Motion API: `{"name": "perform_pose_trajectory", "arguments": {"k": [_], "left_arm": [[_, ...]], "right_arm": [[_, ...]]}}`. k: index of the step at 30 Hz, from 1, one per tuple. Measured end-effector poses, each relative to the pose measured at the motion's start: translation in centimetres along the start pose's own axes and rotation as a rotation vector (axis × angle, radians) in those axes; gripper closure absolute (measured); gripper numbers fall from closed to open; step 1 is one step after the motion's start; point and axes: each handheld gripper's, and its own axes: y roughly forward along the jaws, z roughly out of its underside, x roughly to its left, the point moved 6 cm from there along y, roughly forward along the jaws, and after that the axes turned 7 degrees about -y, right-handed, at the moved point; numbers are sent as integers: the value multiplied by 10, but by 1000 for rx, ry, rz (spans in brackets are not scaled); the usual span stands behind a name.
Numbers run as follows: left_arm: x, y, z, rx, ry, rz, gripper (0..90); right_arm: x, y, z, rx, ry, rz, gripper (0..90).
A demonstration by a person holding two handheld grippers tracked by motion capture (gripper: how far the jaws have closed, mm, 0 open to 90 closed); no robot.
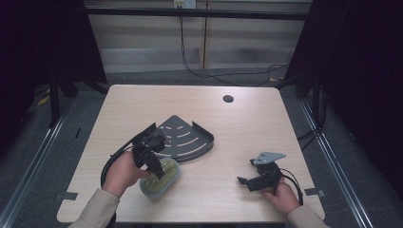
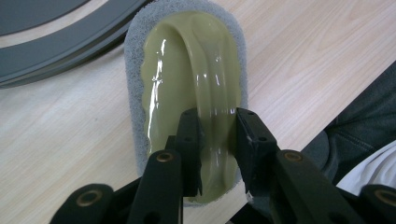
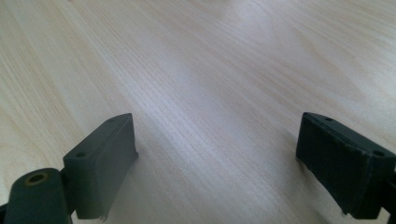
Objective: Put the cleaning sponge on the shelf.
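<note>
My left gripper point(image 2: 217, 154) pinches the green scrubber's point(image 2: 194, 70) handle ridge. My right gripper point(image 3: 217, 163) is spread wide over bare table point(image 3: 210, 70). Grey rack point(image 1: 187, 137) lies just beyond the left gripper.

A: The left claw point(image 1: 153, 167) covers the near end of the olive-green handled scrubbing sponge point(image 1: 167, 176) from above.

B: And the dark grey slotted fan-shaped metal tray point(image 2: 60, 37) runs off the left gripper view's top edge.

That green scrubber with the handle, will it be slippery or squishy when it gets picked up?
The scrubber's handle is glossy with bright glints, so it may be a bit slippery. The left gripper squeezes that arched ridge from both sides, which should help. Its grey pad looks foamy, so probably soft and light. It lies flat, so it shouldn't roll.
</note>
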Motion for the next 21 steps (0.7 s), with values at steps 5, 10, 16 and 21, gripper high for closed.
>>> {"name": "perform_pose_trajectory", "arguments": {"k": [5,10,16,21], "left_arm": [[2,-11,0,2,6,-11,722],[5,-22,-2,-2,6,-19,722],[8,-34,-5,-12,8,-22,722],[11,-42,-10,-25,7,-18,723]], "right_arm": [[0,0,0,-1,-2,4,115],[0,0,0,0,-3,5,115],[0,0,0,0,-3,5,115],[0,0,0,1,0,4,115]]}}
